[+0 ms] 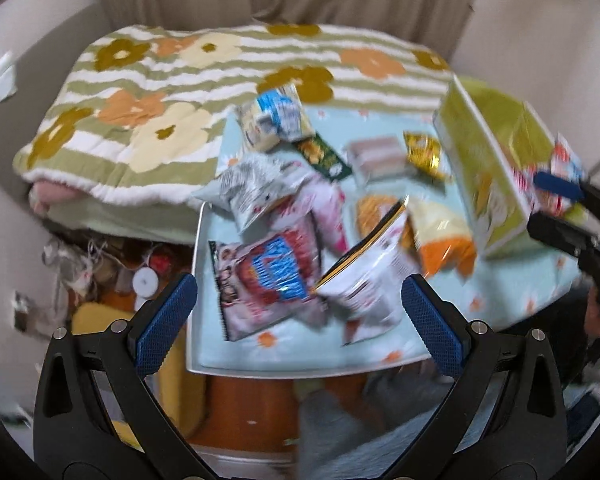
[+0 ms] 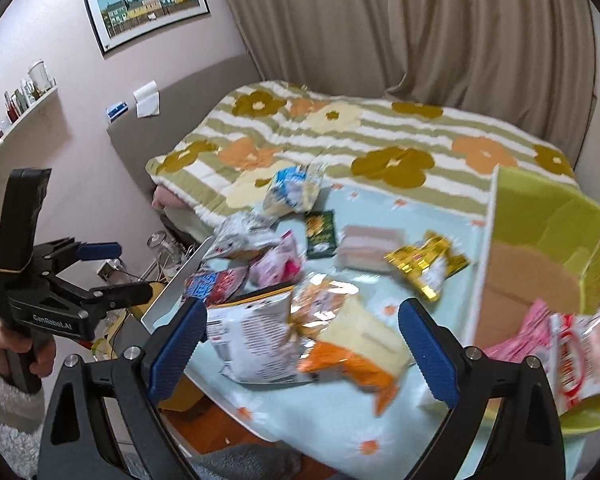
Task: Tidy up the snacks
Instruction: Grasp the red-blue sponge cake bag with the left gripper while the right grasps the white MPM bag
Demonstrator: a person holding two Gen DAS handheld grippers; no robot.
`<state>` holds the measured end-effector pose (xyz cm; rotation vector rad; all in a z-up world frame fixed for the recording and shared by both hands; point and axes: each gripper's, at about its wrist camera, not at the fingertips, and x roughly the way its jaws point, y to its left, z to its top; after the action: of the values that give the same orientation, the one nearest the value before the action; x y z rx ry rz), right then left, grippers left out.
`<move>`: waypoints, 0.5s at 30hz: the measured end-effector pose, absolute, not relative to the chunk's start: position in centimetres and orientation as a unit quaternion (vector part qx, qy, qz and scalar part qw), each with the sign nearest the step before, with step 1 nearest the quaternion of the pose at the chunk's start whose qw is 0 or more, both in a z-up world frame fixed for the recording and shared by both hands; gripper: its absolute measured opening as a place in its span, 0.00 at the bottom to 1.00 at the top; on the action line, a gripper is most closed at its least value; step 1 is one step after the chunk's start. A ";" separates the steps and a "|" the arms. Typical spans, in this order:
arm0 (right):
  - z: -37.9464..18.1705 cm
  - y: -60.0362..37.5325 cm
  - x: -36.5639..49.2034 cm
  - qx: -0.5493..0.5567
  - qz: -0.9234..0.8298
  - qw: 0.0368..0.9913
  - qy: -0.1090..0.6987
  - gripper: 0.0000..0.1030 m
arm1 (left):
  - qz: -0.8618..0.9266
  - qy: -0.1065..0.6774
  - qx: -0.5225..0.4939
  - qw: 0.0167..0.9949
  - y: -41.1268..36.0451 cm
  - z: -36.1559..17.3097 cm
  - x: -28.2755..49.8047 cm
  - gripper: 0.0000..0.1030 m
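Observation:
Several snack bags lie scattered on a small table with a light blue flowered cloth (image 1: 324, 354) (image 2: 340, 424). My left gripper (image 1: 300, 312) is open and empty, above a red-and-blue bag (image 1: 272, 276) and a white bag (image 1: 372, 280). My right gripper (image 2: 304, 344) is open and empty, above a white bag (image 2: 252, 344) and an orange-and-cream bag (image 2: 356, 344). A green cardboard box (image 1: 496, 168) (image 2: 540, 248) stands at the table's right and holds pink and red-and-white packets (image 2: 576, 344). The left gripper also shows in the right wrist view (image 2: 100, 268), open.
A bed with a flowered striped quilt (image 1: 160, 92) (image 2: 340, 140) lies behind the table. Curtains hang behind it. Clutter and an orange floor (image 1: 240, 412) lie below the table's left and front edges. A gold packet (image 2: 424, 264), pink block (image 2: 368, 248) and green packet (image 2: 320, 234) lie mid-table.

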<state>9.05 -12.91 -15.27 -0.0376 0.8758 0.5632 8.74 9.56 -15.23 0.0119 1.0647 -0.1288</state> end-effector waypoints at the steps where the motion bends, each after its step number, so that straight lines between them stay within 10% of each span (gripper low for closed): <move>1: -15.9 -12.2 9.0 -0.019 0.267 0.865 0.424 0.93 | -0.077 0.514 0.021 0.854 10.0 -16.0 9.0 0.99; 15: -23.5 -6.2 8.9 -0.058 0.230 0.845 0.479 0.93 | -0.242 0.523 0.287 0.765 8.7 -26.7 12.1 0.99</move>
<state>8.94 -6.24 -23.51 -0.1230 1.0103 0.4850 12.11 8.74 -26.74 0.6240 1.1357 -0.5256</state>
